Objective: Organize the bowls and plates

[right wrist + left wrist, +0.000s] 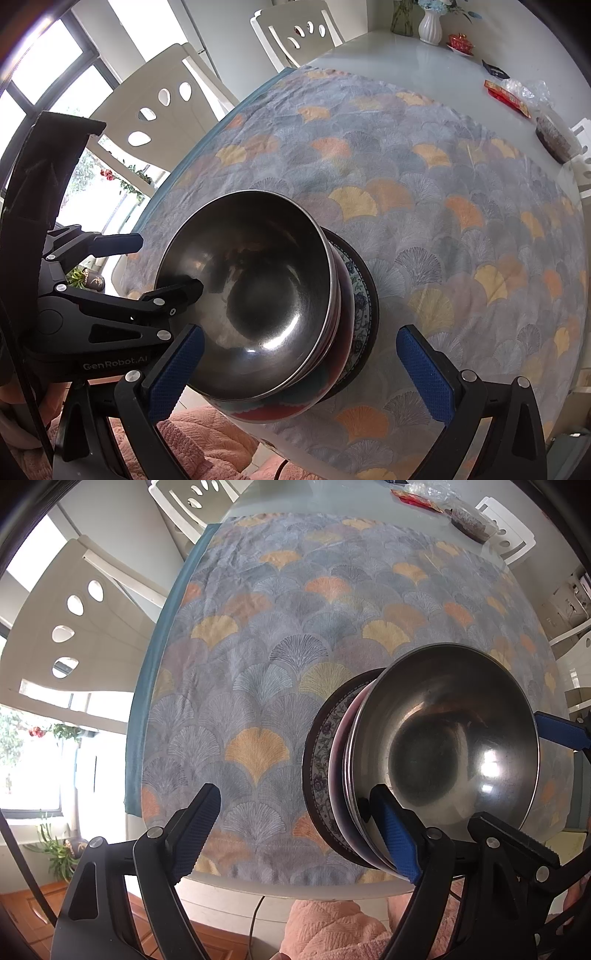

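Pile: a steel bowl (454, 738) was seen on top of a red bowl (295, 400), and both sat on a flowered plate (320, 753). The pile was near the front edge of the table, on the fan-patterned cloth (295, 627).

Left claw (299, 834): its jaws were held wide apart. Nothing was clamped. One blue pad (400, 843) was seen right beside the rim of the pile, but it could not be told if it touched.

Right claw (303, 369): its jaws were held wide apart too, one on each side of the pile. Nothing was squeezed.

How far along: the dishes looked stacked already, so little seemed left to do.

Risk of a bump: the pile could be knocked if either claw was pulled away sideways, because the pads were so close to the rims.

Risk of a slide: the steel bowl looked smooth and shiny, so it could be tipped or slid off the red bowl by a small push.

Risk of a fall: the pile was close to the table edge (280, 888), so a hard push could send it off toward the pink blanket (332, 930) below.

Risk from the cloth: the cloth could be dragged by a claw, and the pile could be moved with it.
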